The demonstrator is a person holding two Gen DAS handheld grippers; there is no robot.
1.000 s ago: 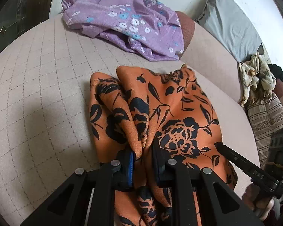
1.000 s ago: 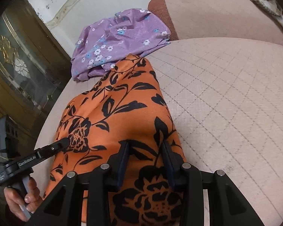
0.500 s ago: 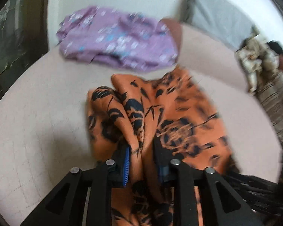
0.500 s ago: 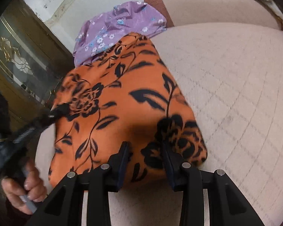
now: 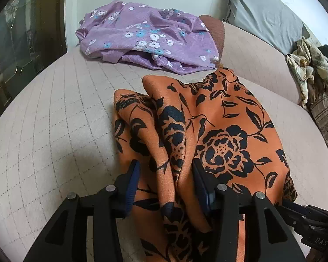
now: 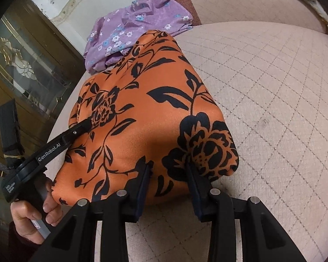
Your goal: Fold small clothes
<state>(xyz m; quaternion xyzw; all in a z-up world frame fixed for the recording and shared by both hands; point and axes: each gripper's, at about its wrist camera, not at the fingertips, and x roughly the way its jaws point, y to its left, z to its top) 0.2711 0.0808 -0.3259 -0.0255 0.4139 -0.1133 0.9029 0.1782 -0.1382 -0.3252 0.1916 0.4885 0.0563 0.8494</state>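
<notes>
Left tool (image 5: 166, 179) widened around garment (image 5: 218, 135).

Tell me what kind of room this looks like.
Probably a living room at home. The work surface is a quilted beige sofa seat with a grey cushion behind it, and a glass-fronted wooden cabinet stands beside it. A purple floral garment lies on the seat.
</notes>
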